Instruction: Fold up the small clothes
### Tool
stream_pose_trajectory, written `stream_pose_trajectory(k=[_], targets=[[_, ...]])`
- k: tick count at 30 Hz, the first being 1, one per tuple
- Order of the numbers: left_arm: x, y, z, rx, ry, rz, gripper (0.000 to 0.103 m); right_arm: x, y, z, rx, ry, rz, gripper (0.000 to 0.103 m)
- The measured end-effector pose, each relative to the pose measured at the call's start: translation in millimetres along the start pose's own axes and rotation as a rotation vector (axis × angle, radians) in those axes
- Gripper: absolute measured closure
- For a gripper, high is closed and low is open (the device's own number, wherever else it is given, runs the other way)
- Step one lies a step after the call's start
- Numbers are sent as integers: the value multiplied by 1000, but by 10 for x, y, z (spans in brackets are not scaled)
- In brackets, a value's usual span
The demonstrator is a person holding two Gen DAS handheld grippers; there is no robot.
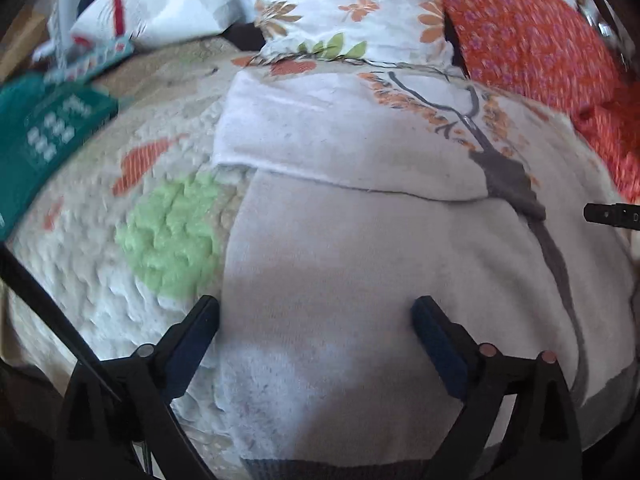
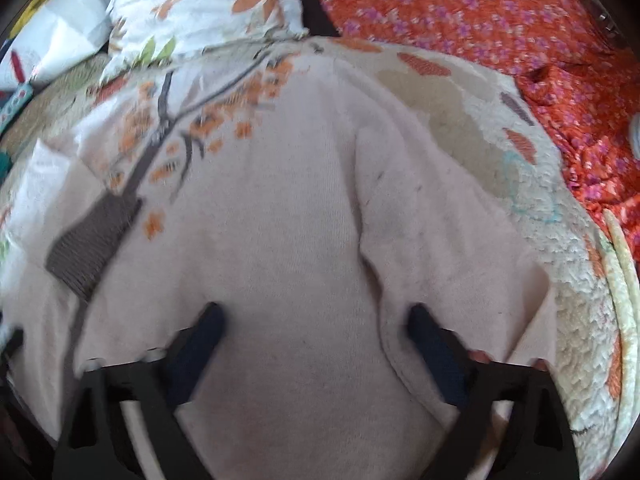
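Observation:
A small cream knitted sweater (image 1: 360, 248) with a grey tree and orange leaves lies flat on a patterned bed cover (image 1: 100, 280). Its left sleeve (image 1: 320, 136) is folded across the chest. My left gripper (image 1: 316, 320) is open and empty, low over the sweater's left side near the hem. The sweater also fills the right wrist view (image 2: 280, 220). Its right sleeve (image 2: 440, 240) lies along the body. My right gripper (image 2: 316, 328) is open and empty over the body beside that sleeve. The right gripper's tip shows at the edge of the left wrist view (image 1: 608, 213).
A red floral cloth (image 2: 500, 20) lies at the right and back. A white floral pillow (image 1: 348, 4) sits behind the sweater. A teal box (image 1: 44, 136) and white bags (image 1: 160, 4) lie at the back left. A green patch (image 1: 172, 236) marks the cover.

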State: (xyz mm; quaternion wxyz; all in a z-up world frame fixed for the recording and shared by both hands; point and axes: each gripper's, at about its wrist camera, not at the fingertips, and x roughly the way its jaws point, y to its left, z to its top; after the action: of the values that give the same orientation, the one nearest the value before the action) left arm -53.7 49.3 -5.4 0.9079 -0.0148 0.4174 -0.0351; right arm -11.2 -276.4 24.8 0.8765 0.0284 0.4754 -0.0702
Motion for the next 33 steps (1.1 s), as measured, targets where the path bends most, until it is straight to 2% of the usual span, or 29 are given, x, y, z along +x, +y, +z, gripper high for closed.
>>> stream_pose_trajectory(k=[2, 4, 7, 8, 12, 15, 18, 20, 22, 23, 24, 25, 27, 30, 33], targets=[[2, 19, 27, -19, 5, -13, 5, -111, 51, 47, 21, -19, 53, 23], [9, 24, 31, -27, 9, -15, 5, -137, 196, 109, 9, 12, 129, 32], [-4, 44, 38, -53, 12, -24, 5, -124, 427, 152, -6, 14, 241, 33], [-25, 84, 45, -83, 12, -42, 6, -94, 498, 156, -13, 14, 266, 33], [-149, 360, 58, -244, 2, -134, 21, 96, 761, 206, -14, 36, 346, 37], [-222, 547, 67, -319, -23, -142, 23, 263, 840, 258, 36, 60, 397, 40], [-242, 619, 77, -342, -36, -134, 23, 312, 901, 331, 61, 51, 396, 41], [-240, 633, 82, -348, -35, -135, 23, 327, 962, 379, 60, 47, 399, 47], [-227, 617, 84, -343, -31, -135, 23, 309, 1001, 424, 59, 47, 390, 68], [-223, 605, 84, -336, -30, -134, 23, 306, 1038, 440, 51, 48, 390, 74], [-218, 583, 86, -328, -29, -133, 23, 304, 1070, 446, 41, 54, 388, 88], [-218, 563, 88, -319, -31, -131, 23, 301, 1106, 452, 29, 60, 385, 93], [-242, 532, 90, -303, -42, -128, 23, 231, 1161, 478, -13, 43, 365, 96], [-284, 500, 105, -273, -68, -119, 23, 49, 1036, 671, -17, -48, 295, 96], [-292, 435, 115, -243, -77, -106, 23, 68, 748, 904, 30, -78, 156, 96]])
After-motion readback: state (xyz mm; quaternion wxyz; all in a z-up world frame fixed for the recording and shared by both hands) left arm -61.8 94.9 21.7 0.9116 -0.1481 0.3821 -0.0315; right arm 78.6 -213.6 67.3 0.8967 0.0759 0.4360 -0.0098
